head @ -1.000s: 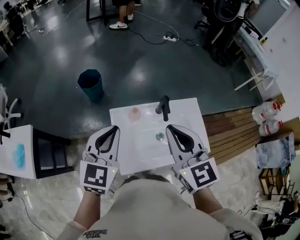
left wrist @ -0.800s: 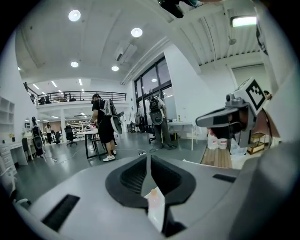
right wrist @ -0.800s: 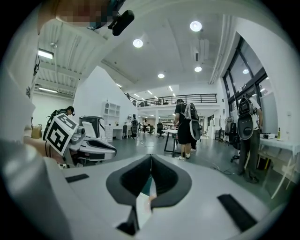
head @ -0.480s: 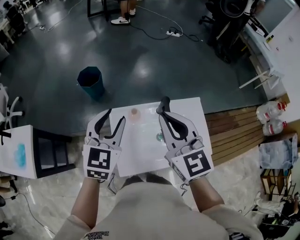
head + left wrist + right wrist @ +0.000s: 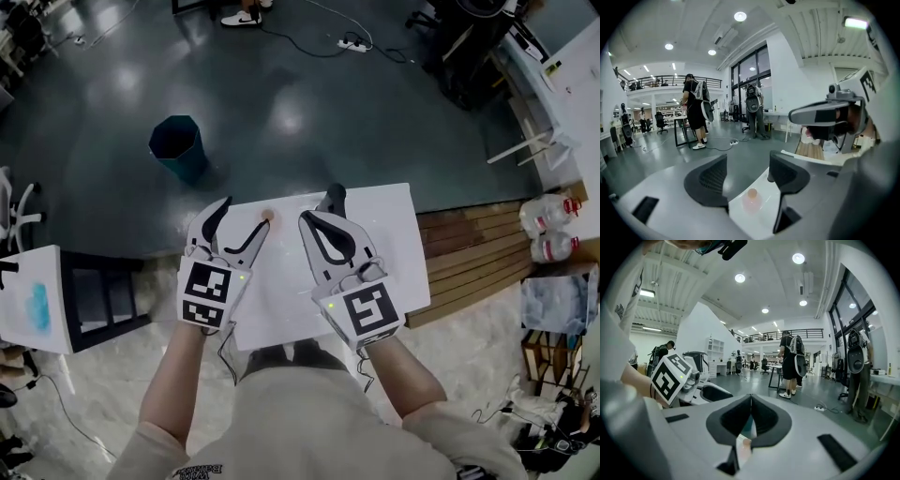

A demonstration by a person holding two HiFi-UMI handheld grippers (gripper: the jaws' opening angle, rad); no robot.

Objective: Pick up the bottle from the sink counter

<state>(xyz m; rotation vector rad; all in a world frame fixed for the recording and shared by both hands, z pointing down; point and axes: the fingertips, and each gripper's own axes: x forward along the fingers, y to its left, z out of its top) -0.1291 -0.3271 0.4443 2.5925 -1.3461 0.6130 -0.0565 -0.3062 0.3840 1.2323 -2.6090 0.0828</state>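
Our left gripper (image 5: pixel 246 214) is opening empty and our right gripper (image 5: pixel 317 220) is closed on nothing, so we'd pinch the seemingly light, slippery bottle (image 5: pixel 267 217) at its twelve o'clock mid-body.

Head view steeply down, gripper views low (shared: sink counter (image 5: pixel 398 253))

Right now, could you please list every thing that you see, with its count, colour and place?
sink counter: one, white, before the person.
faucet: one, black, counter's far edge.
bottle: one, pale pink, on the counter, left of the faucet.
bin: one, teal, on the floor beyond the counter.
water jugs: two, clear with red caps, far right.
power strip: one, white, on the far floor.
left gripper: one, grey, jaws opening, nothing between them, bottle just ahead.
right gripper: one, grey, jaws together, empty.
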